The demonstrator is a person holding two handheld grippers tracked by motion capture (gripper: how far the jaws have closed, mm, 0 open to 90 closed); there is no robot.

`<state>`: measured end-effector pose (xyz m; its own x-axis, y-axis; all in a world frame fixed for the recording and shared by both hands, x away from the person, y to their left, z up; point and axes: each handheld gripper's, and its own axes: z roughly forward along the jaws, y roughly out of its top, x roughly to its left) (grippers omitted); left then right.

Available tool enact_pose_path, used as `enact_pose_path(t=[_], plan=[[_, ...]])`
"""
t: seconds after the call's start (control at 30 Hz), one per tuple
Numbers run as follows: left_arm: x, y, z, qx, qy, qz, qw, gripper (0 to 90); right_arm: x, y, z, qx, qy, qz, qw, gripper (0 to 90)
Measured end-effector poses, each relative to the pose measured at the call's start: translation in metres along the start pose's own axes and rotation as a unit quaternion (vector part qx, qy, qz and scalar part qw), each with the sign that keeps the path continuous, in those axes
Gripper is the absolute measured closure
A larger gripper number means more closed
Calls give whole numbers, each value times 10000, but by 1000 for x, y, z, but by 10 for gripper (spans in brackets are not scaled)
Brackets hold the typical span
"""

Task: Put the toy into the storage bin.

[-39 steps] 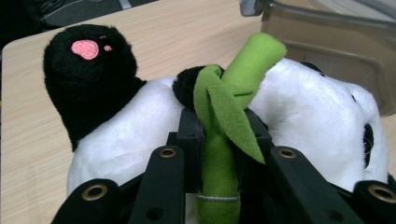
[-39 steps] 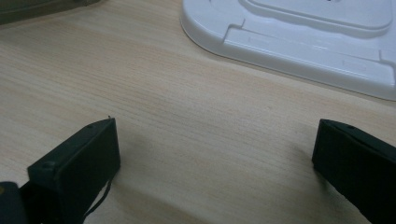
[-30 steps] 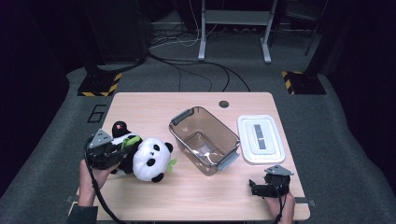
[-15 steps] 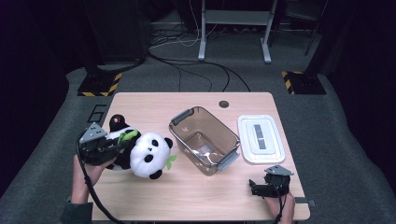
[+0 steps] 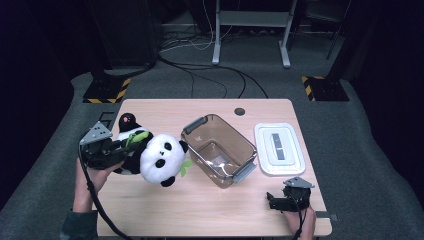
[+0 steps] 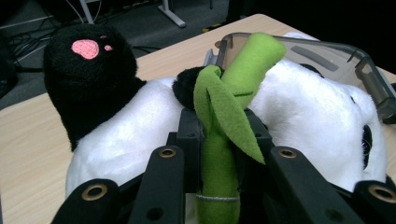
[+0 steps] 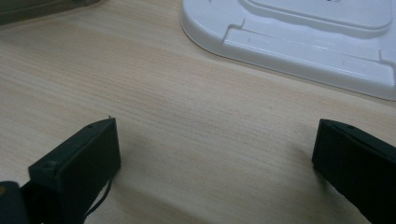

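Right beside your plush panda (image 5: 159, 161) sits the clear brown container (image 5: 220, 150), open-topped, with grey latch handles at two ends; its near-left wall is just off the panda's head, so that tub is the closest thing in the toy's way. Further right, flat on the table (image 5: 210, 210), lies the white lid (image 5: 279, 148), just beside the container and apart from it. A small dark round grommet (image 5: 240, 111) is set into the tabletop near the far edge.

You are working on a light wood-grain tabletop standing on grey carpet. Beyond it the room is dark: black cables (image 5: 210, 75) trail across the floor, a metal stand (image 5: 250, 30) rises at the back, and yellow-and-black striped pads (image 5: 106, 91) lie at either side.

Your left gripper (image 6: 219, 154) is clamped on the green felt bamboo stalk (image 6: 233, 116) that the panda carries, the jaws pinching it with the white body right behind them. In the high view the panda hangs from that grip at the table's left edge, head toward the container, its black foot with a pink patch pointing away from you.

Your right gripper (image 7: 215, 154) rests low over bare wood at the near right corner, jaws spread wide with nothing between them, the lid's rim just ahead.
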<state>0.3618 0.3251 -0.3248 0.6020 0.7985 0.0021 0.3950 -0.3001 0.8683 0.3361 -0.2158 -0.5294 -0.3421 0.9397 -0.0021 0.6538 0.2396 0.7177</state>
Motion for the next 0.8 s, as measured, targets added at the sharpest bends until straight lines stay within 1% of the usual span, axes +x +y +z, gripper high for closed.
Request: enact_pose_path(t=[0.23,0.33,0.4,0.67,0.7,0.8], plan=[[-1,17,-3,-123,-90,82,9999,748,0,0,0,-6,-5,7,10000,2],[-2,25,-3,-142,-118,167,9997,747,0,0,0,-6,-7,11,10000,2],[-3,30,-2,-204,-130,164,9996,748,0,0,0,-2,-5,1,10000,2],[-9,51,4,-249,-254,331,9988,747,0,0,0,-5,-11,8,10000,2],[-11,55,5,-272,-276,372,9986,747,0,0,0,-5,-10,11,10000,2],[-14,62,9,-316,-324,410,9981,747,0,0,0,-3,-9,6,10000,2]])
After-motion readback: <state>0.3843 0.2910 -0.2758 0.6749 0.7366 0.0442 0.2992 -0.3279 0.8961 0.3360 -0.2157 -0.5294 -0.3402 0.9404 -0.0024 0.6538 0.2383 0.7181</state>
